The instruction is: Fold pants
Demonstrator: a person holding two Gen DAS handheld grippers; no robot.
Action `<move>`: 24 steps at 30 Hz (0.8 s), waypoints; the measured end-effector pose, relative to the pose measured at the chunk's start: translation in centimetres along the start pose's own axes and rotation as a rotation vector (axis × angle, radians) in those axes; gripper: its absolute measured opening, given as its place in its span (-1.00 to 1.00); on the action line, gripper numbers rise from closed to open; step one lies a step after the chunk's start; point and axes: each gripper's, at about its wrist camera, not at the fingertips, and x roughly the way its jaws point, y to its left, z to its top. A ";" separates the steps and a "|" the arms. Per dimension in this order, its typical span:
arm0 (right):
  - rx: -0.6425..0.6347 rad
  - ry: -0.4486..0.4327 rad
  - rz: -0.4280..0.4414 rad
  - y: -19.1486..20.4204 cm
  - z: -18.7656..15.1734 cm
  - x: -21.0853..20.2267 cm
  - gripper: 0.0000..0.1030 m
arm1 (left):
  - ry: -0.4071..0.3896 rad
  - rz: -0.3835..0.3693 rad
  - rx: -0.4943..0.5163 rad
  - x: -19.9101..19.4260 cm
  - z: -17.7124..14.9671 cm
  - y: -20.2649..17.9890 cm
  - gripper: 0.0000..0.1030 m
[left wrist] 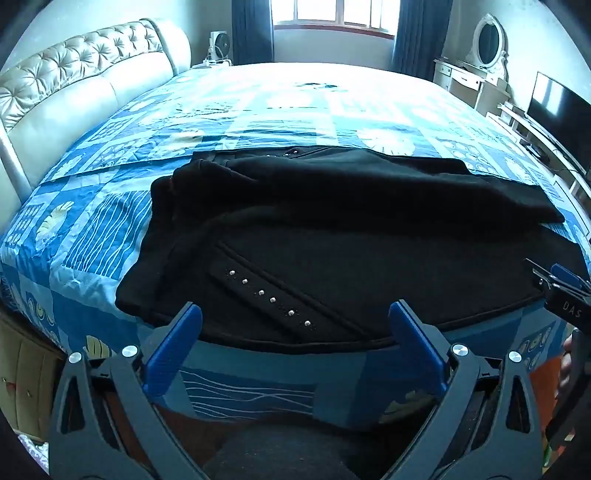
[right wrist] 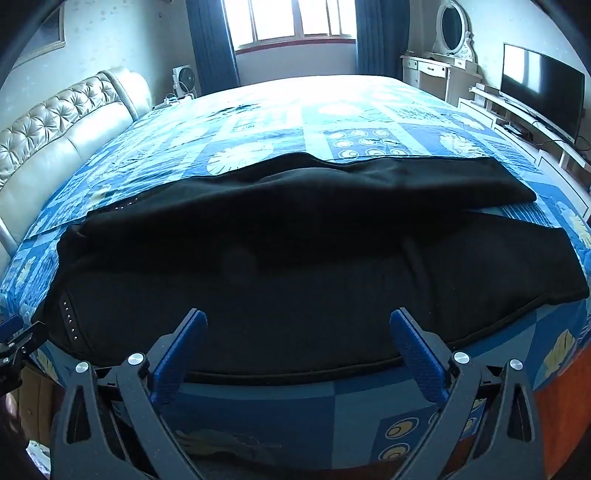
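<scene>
Black pants point(left wrist: 332, 236) lie spread across the near part of the bed, waist to the left, legs running right. A pocket flap with silver studs point(left wrist: 267, 297) faces me. In the right wrist view the pants point(right wrist: 314, 258) show two legs, the far one partly over the near one. My left gripper point(left wrist: 295, 321) is open and empty, just short of the pants' near edge. My right gripper point(right wrist: 297, 328) is open and empty, at the near hem. The right gripper also shows at the right edge of the left wrist view point(left wrist: 561, 288).
The bed has a blue patterned quilt point(left wrist: 258, 110) and a cream tufted headboard point(left wrist: 74, 81) on the left. A dresser with an oval mirror point(right wrist: 443, 55) and a TV point(right wrist: 543, 92) stand at the right. A window with blue curtains point(right wrist: 291, 22) is at the back.
</scene>
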 end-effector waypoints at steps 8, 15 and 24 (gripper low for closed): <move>0.006 -0.003 -0.004 0.0 0.0 0.0 0.92 | -0.007 0.005 -0.008 0.1 -0.8 0.6 0.96; -0.004 -0.003 -0.005 0.2 -0.1 0.0 0.92 | -0.006 0.020 -0.016 0.1 -0.8 0.8 0.96; -0.006 -0.003 -0.005 0.5 -0.1 0.1 0.93 | -0.010 0.030 -0.020 0.1 -0.9 1.0 0.96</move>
